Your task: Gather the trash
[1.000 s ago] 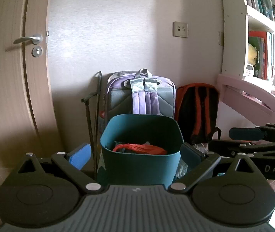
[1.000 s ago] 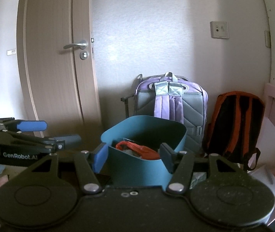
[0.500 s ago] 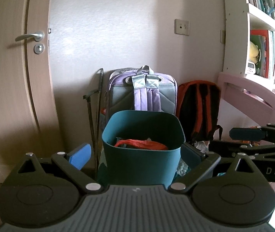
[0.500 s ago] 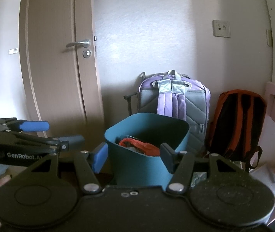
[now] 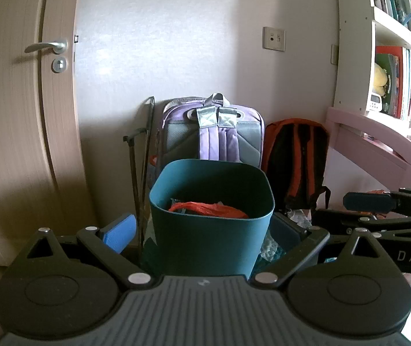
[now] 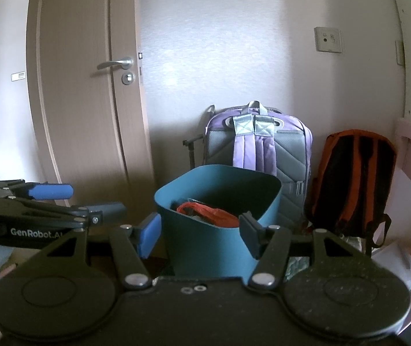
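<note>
Both claws stand wide and empty: left gripper (image 5: 202,230), right gripper (image 6: 199,232). Just ahead of them sits the teal bin (image 5: 208,242), red trash (image 5: 208,209) already inside; crumpled scraps (image 5: 269,245) remain beside it.

"GenRobot.AI" on left tool (image 6: 95,201), "DAS" on right tool (image 5: 315,219)

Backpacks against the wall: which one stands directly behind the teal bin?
The purple and grey backpack, straps facing out, rises right behind the teal bin. The orange and black backpack stands off to its right, beside the pink furniture.
</note>
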Demonstrator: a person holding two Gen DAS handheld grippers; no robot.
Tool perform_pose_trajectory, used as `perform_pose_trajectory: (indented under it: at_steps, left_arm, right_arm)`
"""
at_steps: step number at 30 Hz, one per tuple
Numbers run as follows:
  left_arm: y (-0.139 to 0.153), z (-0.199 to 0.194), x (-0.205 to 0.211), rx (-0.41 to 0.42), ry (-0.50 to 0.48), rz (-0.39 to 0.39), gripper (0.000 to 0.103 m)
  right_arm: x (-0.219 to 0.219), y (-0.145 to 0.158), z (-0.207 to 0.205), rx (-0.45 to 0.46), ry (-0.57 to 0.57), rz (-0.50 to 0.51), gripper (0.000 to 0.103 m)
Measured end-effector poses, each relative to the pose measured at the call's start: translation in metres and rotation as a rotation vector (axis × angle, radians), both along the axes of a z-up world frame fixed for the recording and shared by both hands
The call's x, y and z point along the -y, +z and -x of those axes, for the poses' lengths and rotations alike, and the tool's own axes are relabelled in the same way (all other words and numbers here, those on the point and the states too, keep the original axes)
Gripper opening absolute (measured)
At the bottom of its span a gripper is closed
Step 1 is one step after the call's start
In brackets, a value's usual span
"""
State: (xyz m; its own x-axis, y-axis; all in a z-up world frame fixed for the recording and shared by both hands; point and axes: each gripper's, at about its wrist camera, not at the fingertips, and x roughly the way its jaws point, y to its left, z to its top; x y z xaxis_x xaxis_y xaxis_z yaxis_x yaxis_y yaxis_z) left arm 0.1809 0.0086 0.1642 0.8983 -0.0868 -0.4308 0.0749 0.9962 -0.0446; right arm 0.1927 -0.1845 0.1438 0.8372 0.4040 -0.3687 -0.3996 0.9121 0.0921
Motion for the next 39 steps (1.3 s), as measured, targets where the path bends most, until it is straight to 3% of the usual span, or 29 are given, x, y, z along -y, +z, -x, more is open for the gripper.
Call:
perform_pose_trajectory:
  at_steps: [24, 32, 39]
  left_arm:
    - [-0.006, 0.005, -0.002, 0.015, 0.008, 0.032, 0.1]
    - [-0.006, 0.012, 0.005, 0.048, 0.042, -0.018, 0.1]
    - [-0.008, 0.013, 0.009, 0.043, 0.057, -0.01, 0.1]
  right_arm:
    - [0.001, -0.003, 0.003, 0.005, -0.013, -0.014, 0.061]
    - [0.0, -0.003, 0.003, 0.007, -0.012, -0.005, 0.061]
    - [0.001, -0.006, 0.008, 0.018, -0.011, -0.014, 0.061]
